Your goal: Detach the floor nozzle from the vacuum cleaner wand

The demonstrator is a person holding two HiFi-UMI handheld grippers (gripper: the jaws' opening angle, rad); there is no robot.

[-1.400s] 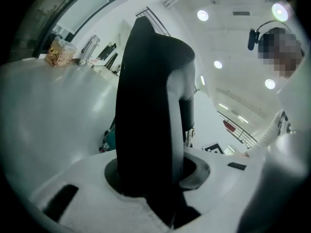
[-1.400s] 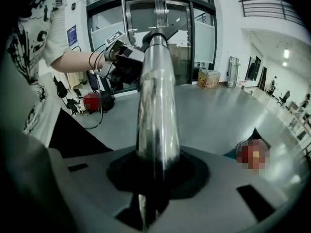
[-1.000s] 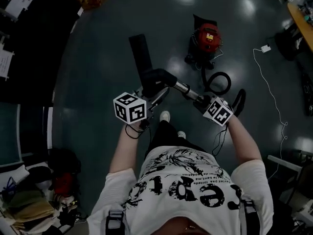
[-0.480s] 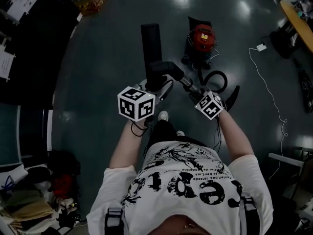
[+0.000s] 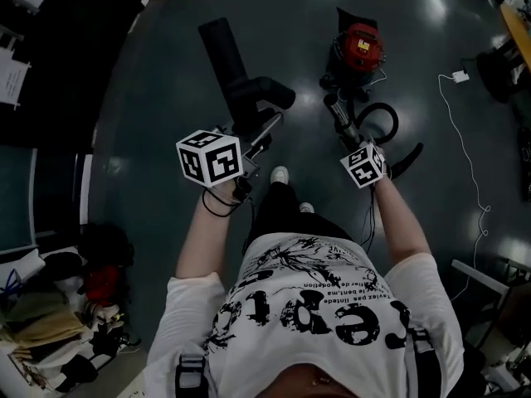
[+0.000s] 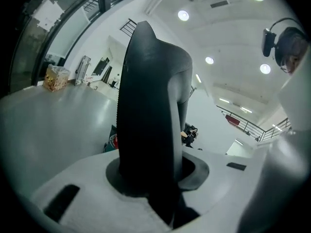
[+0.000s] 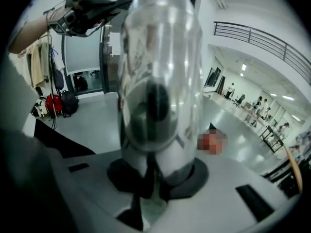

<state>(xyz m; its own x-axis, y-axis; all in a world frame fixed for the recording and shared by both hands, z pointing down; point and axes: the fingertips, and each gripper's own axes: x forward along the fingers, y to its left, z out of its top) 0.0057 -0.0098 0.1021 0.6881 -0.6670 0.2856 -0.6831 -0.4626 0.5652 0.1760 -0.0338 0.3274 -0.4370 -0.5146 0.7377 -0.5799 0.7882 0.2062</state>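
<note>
The black floor nozzle [image 5: 222,46] hangs off the floor, its elbow neck [image 5: 264,94] held by my left gripper [image 5: 251,136], which is shut on it. In the left gripper view the black neck [image 6: 148,125] fills the space between the jaws. A chrome wand [image 5: 341,116] stands apart from the nozzle, with a clear gap between its free end and the neck. My right gripper [image 5: 352,139] grips this wand, its jaws still closing on it. From the right gripper view, the shiny tube [image 7: 158,86] sits clamped between the pads.
The red vacuum body [image 5: 358,50] stands on the dark floor at the back, its black hose [image 5: 380,124] looping toward the wand. A white cable [image 5: 466,160] and plug [image 5: 457,77] lie at the right. My shoes [image 5: 280,175] are below the grippers. Clutter [image 5: 50,322] piles at lower left.
The nozzle neck and the wand were joined in both earlier frames; now they are apart. The left gripper swung the nozzle left, the right gripper drew the wand away to the right.
</note>
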